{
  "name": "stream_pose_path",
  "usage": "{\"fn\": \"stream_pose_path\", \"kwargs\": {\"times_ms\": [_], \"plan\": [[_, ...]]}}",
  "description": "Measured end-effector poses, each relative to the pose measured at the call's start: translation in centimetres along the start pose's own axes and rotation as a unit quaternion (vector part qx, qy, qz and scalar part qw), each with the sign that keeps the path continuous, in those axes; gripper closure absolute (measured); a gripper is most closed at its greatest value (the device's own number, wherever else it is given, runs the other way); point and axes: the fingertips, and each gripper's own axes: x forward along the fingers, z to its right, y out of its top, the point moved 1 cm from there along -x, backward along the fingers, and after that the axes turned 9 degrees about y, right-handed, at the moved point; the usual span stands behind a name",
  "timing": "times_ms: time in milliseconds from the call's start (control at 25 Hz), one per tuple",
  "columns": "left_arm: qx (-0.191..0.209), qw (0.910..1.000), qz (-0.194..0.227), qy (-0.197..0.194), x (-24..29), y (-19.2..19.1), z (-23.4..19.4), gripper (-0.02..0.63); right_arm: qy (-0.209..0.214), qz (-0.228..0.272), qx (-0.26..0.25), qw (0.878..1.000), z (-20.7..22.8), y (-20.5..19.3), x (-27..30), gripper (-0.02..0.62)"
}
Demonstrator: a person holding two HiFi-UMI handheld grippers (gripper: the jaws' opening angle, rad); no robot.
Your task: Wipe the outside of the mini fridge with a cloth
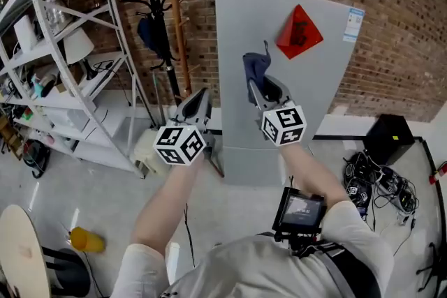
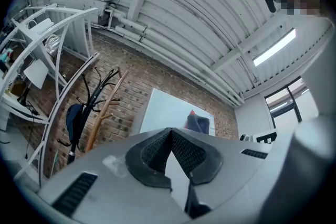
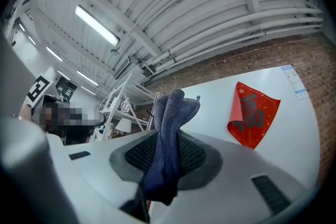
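**Cloth raised to fridge door, centre frame**
The right gripper [image 1: 257,84] had its fingers [image 3: 195,157] clamped on a folded blue cloth [image 1: 255,65]. It held the cloth up before the grey fridge [image 1: 237,24], left of a red sticker [image 1: 299,31], seemingly poised to wipe. The left gripper [image 1: 201,95] hovered idle at lower left, fingers [image 2: 191,153] pressed together on nothing.

cloth [image 3: 169,134]: blue terry, fuzzy | fridge [image 1: 279,101]: smooth matt grey | wall [image 1: 391,24]: rough brick
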Motion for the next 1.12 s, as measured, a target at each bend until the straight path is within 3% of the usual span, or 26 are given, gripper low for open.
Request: {"fn": "stream_pose_path", "kwargs": {"times_ms": [200, 440, 680, 920, 1120], "plan": [[0.006, 0.9999, 0.009, -0.003, 2.3, 2.3, -3.2, 0.604, -0.011, 0.012, -0.023, 1.0, 1.1, 1.9, 4.9, 0.494], [0.059, 0.998, 0.024, 0.006, 6.2, 5.7, -5.5, 0.604, -0.01, 0.03, -0.048, 0.998, 3.3, 5.1, 11.2, 0.494], [0.085, 0.9961, 0.022, 0.011, 10.0, 7.6, -6.4, 0.604, -0.033, 0.032, -0.081, 0.996, 5.4, 7.5, 14.9, 0.494], [0.081, 0.9964, 0.012, 0.023, 13.3, 7.1, -6.9, 0.605, -0.065, -0.002, -0.087, 0.994, 8.4, 6.8, 17.1, 0.494], [0.078, 0.9969, 0.006, -0.003, 15.9, 5.6, -4.4, 0.605, -0.078, -0.001, -0.096, 0.992, 10.6, 7.1, 15.1, 0.494]]}}
